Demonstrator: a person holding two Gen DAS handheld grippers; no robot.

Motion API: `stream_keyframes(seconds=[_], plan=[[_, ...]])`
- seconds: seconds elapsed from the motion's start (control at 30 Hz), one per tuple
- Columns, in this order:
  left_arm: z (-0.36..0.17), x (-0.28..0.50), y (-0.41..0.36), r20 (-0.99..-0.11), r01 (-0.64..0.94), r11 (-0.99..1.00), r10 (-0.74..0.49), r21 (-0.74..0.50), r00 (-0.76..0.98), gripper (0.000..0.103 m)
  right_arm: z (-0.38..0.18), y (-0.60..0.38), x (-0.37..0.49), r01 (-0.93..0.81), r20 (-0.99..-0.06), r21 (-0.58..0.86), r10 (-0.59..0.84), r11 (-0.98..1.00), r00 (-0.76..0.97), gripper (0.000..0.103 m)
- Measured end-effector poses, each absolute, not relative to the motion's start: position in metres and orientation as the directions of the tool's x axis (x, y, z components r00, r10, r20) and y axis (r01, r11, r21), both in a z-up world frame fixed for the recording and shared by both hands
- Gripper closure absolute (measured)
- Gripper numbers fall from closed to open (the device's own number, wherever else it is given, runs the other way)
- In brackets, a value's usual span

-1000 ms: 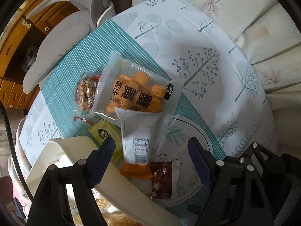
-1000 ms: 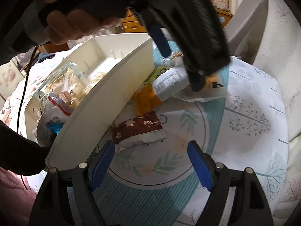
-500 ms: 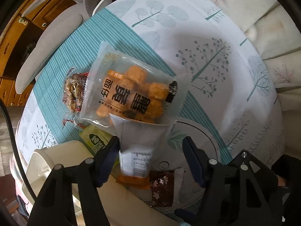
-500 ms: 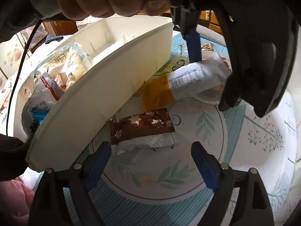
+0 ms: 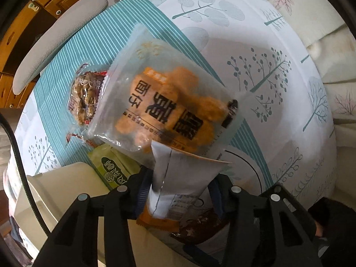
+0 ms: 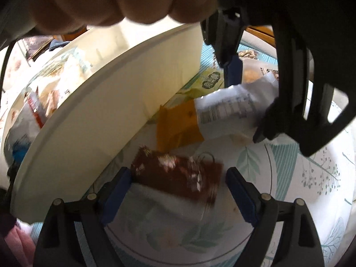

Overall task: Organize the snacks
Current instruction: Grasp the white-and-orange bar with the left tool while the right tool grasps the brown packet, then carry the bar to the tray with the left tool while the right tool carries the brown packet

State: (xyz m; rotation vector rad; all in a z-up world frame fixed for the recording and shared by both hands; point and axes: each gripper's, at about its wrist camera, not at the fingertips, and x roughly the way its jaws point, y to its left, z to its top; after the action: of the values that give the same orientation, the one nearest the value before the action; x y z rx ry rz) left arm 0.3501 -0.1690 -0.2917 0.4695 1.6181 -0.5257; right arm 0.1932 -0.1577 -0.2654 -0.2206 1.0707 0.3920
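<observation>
My left gripper (image 5: 180, 191) has its jaws pressed against the sides of a white and orange snack packet (image 5: 178, 184), which bulges between them. Beyond it lie a clear bag of orange puffs (image 5: 169, 104), a nut packet (image 5: 84, 98) and a green packet (image 5: 113, 169). My right gripper (image 6: 178, 189) is open, straddling a brown floral packet (image 6: 178, 178) on the cloth. The white and orange packet (image 6: 218, 115) and the left gripper (image 6: 255, 84) show above it. A white bin (image 6: 100, 111) with several snacks inside stands at the left.
The table wears a white and teal tree-print cloth (image 5: 267, 66). A grey chair (image 5: 55, 35) stands at the far left edge, with cream cushions (image 5: 333, 44) at the right. The bin's corner (image 5: 55, 191) is near my left gripper.
My left gripper has come down and closed on the white and orange packet. My right gripper has moved in until its fingers flank the brown packet.
</observation>
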Motion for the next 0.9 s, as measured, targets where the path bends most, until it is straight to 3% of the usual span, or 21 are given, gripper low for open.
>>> stream_keyframes(seconds=[0.07, 0.27, 0.33, 0.6, 0.9], plan=[[-0.292, 0.351, -0.168, -0.994, 0.584, 0.808, -0.010, -0.072, -0.109, 0.059, -0.264, -0.156, 0.196, -0.404, -0.877, 0.009, 0.202, 0.915, 0.436, 0.035], [-0.295, 0.351, -0.160, -0.994, 0.572, 0.816, -0.031, -0.086, -0.105, 0.061, -0.261, -0.150, 0.203, -0.403, -0.874, 0.038, 0.225, 0.914, 0.430, 0.051], [-0.293, 0.349, -0.157, -0.994, 0.566, 0.820, -0.034, -0.085, -0.100, 0.061, -0.259, -0.153, 0.203, -0.411, -0.876, 0.050, 0.238, 0.910, 0.419, 0.063], [-0.274, 0.344, -0.152, -0.996, 0.550, 0.832, -0.040, -0.076, -0.078, 0.062, -0.258, -0.146, 0.195, -0.417, -0.890, 0.072, 0.248, 0.906, 0.384, 0.079], [-0.235, 0.336, -0.141, -0.997, 0.539, 0.838, -0.070, -0.081, -0.040, 0.062, -0.245, -0.149, 0.178, -0.371, -0.896, 0.060, 0.214, 0.926, 0.389, 0.084]])
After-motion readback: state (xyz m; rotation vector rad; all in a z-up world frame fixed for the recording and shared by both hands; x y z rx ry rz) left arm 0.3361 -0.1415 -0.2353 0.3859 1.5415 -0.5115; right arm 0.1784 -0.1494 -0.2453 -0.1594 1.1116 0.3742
